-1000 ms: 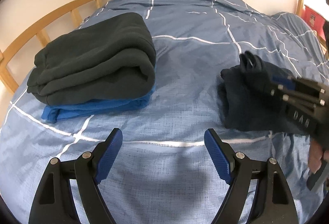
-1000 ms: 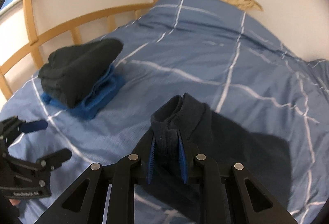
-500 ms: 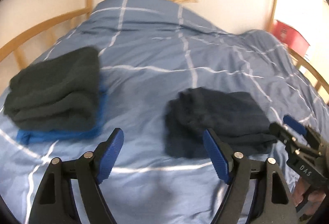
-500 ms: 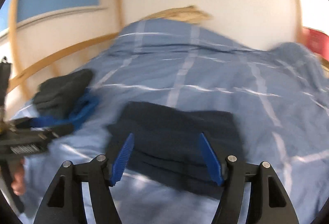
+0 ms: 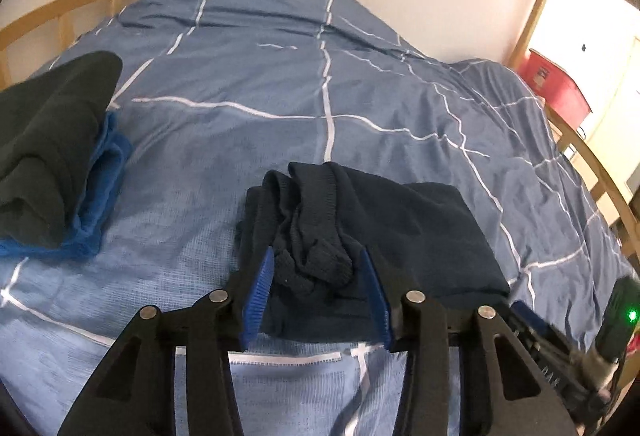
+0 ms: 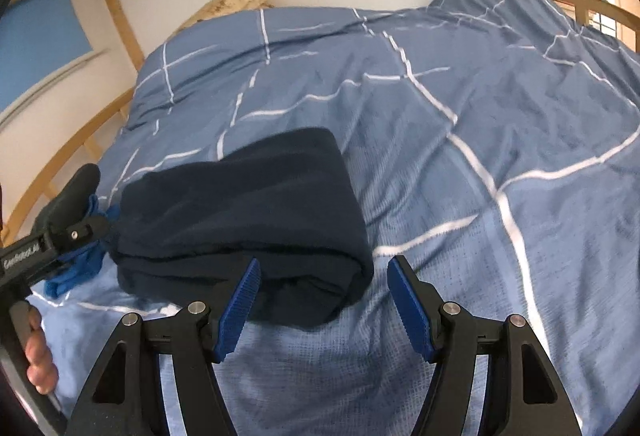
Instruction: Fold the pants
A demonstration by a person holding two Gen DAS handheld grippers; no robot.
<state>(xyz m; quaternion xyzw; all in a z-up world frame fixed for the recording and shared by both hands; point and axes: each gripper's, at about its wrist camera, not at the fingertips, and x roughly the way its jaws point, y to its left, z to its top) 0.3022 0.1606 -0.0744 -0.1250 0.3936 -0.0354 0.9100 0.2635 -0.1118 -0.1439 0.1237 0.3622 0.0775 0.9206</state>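
Folded dark navy pants (image 5: 400,228) lie on the blue checked duvet (image 5: 280,88). My left gripper (image 5: 318,272) has its blue pads on either side of the bunched waistband end, closing on it. In the right wrist view the pants (image 6: 240,212) are a thick folded bundle. My right gripper (image 6: 322,288) is open at the bundle's near right corner, its left pad against the fabric and its right pad over bare duvet. The left gripper's body (image 6: 60,232) shows at the bundle's left end.
A folded dark green garment (image 5: 48,140) on a blue one (image 5: 100,196) lies at the left of the bed. Wooden bed rails (image 5: 60,8) run along the left and right edges. A red box (image 5: 556,84) stands beyond the right rail.
My right gripper let go of the pants and opened, shifting to the bundle's right corner. My left gripper moved right from the bare duvet and closed around the waistband end.
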